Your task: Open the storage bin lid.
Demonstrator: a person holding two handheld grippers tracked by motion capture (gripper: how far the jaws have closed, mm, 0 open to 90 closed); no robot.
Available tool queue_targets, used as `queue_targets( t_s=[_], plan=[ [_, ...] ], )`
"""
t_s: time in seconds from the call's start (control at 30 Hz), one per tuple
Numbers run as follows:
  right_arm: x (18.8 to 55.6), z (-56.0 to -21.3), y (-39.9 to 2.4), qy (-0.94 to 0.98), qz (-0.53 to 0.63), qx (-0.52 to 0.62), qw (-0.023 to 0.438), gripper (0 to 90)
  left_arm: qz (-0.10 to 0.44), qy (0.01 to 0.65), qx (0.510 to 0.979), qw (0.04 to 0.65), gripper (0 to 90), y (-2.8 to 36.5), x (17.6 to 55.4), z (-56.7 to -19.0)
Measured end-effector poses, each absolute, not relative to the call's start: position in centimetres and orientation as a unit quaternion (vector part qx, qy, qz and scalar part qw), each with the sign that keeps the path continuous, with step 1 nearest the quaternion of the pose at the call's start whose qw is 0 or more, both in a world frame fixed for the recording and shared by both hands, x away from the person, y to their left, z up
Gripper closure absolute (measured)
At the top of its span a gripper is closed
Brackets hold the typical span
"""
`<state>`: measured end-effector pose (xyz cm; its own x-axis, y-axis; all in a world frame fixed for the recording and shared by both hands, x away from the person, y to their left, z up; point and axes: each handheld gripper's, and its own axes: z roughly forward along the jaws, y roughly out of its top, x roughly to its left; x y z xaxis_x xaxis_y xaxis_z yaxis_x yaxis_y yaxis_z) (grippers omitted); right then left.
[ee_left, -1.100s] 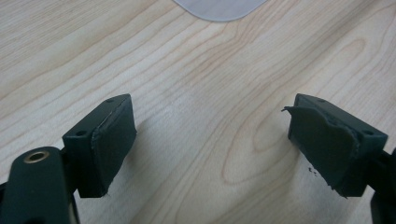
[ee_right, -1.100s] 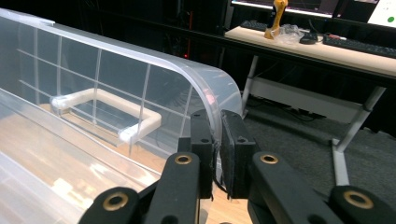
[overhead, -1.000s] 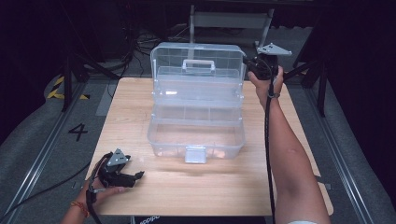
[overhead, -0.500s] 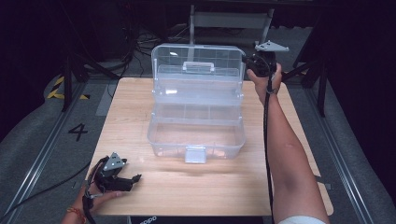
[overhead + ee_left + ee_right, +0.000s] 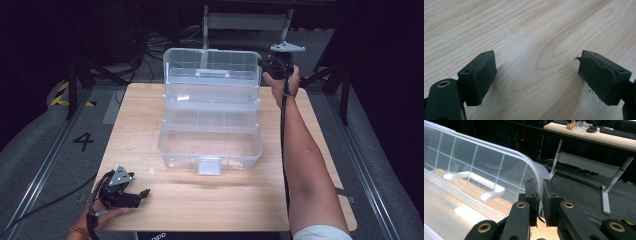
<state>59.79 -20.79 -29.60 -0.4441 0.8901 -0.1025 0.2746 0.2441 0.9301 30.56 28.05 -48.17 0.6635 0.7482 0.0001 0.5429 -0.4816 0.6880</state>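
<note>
Nearest the camera, the left claw is sitting low at the near left corner of the wooden counter, jaws spread wide with nothing between them, just bare wood grain under its pads. It's well apart from the action and seems to be idling.

Further up, the clear plastic organiser box is sitting in the middle of the counter, folded open in tiers, latch tab facing the person. Its lid is standing up at the far end with the handle on it.

At the far right corner of that lid, the right claw is pinching down on the rounded lid edge, jaws nearly together with the thin plastic wall between them.

My take on doing this bit well: the grip is right out at one corner, so swinging the lid could twist it or drag the whole box sideways. I'd be moving slowly along the hinge's arc, not pulling straight, and keeping the pinch firm since the plastic is slick. Bringing the left claw in to steady the base wouldn't hurt either.

Compared with a second ago, barely anything is changing: the box is in the same spot and the right claw is hanging on at the same corner. The left hand is just shifting slightly near the counter's edge.
</note>
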Motion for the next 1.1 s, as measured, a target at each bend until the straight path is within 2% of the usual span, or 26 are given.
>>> queue_targets(
  t_s=[1.1],
  plan=[
    [62.7, -31.2, -20.0, 0.725, 0.42, 0.433, 0.333, 82.4, 0.147, 0.378, 0.85, 0.337, 15.3, 28.1, 30.6, -48.1]
  ],
)
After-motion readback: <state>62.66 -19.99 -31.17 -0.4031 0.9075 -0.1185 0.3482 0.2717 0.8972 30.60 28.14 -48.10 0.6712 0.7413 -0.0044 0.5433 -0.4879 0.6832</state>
